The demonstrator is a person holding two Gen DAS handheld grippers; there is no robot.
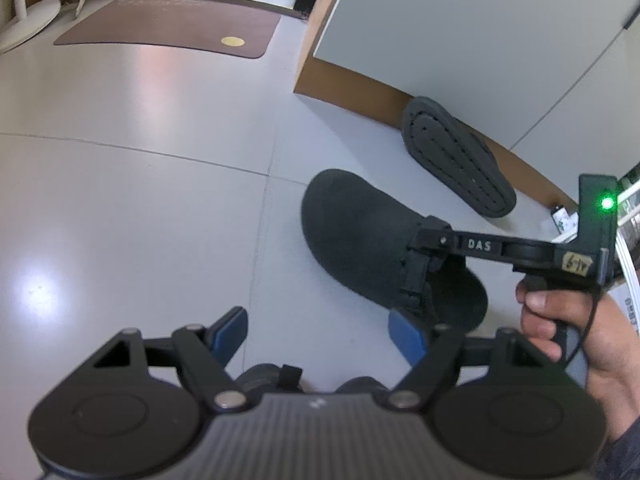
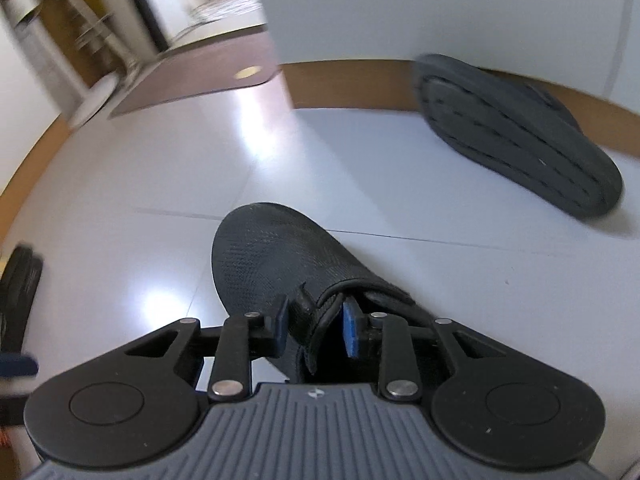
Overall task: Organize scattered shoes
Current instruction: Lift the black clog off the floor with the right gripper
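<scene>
My right hand (image 1: 568,320) reaches in low. Right tongs (image 2: 316,326) clamp the collar of the clog (image 2: 276,264) on the floor (image 2: 120,184). Left tongs (image 1: 320,332) spread wide, empty. Second clog (image 2: 516,136) leans on baseboard (image 2: 352,88).

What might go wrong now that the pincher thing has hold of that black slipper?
The right gripper pinches only the thin collar edge of the nearer slipper, so it could slip out or swing when lifted. The other slipper leans on its side against the baseboard; a swinging load might knock it. The left gripper hangs open nearby and could collide.
</scene>
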